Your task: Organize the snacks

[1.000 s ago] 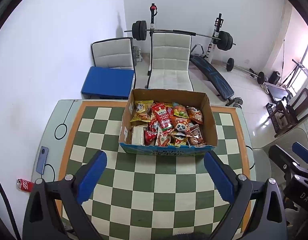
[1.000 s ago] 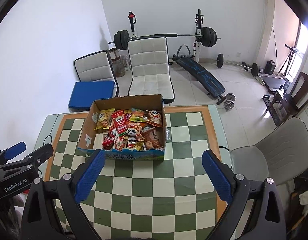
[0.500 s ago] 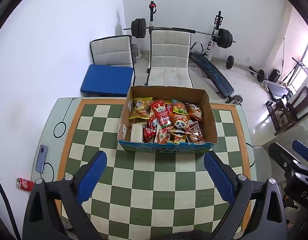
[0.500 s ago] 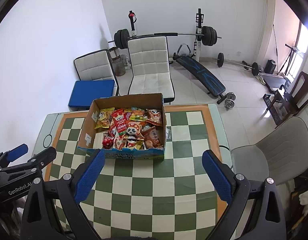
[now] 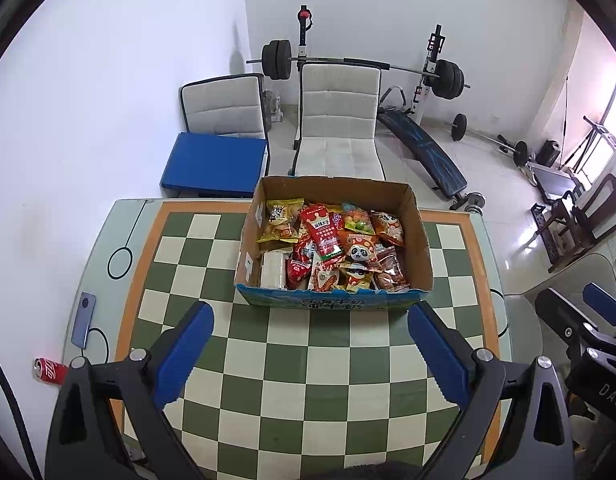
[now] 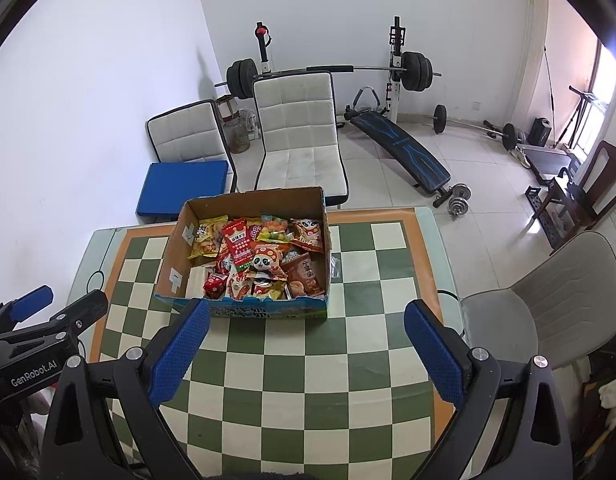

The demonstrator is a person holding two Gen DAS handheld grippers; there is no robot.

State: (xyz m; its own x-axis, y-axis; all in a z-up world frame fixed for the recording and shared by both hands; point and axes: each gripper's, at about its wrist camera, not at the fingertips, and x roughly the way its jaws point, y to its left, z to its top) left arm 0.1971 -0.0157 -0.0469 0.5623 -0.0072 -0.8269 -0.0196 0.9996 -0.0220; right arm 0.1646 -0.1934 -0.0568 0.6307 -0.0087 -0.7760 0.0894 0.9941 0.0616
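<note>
Since the frame 1 s earlier, both cameras have drawn back slightly, so the cardboard box (image 5: 334, 240) sits a little higher in each view; the box itself has not shifted on the table.

Left wrist view: left gripper (image 5: 310, 354) spread wide, nothing betw. its blue pads (image 5: 184, 354), held above the checkered table (image 5: 308, 364) on the near side of the box. Box is open-topped, long axis running left-right, blue printed wall facing the camera. Snack packets (image 5: 332, 248) fill it in a loose heap; a red packet (image 5: 322, 234) lies w/ its long axis toward the far wall. Left of the box, at the table edge: phone (image 5: 82, 320) and, beyond it, a red can (image 5: 48, 370). Behind the box: white chair (image 5: 338, 128). Right gripper's fingers (image 5: 602, 312) show at the right edge.

Right wrist view: right gripper (image 6: 305, 354) likewise wide apart and empty, near side of the box (image 6: 247, 240). Box appears turned slightly, its left end nearer. Panda-print packet (image 6: 267, 258) lies about mid-box. Left gripper body (image 6: 31, 344) shows left of the box; grey chair (image 6: 556, 312) stands right of the table (image 6: 308, 360).
</note>
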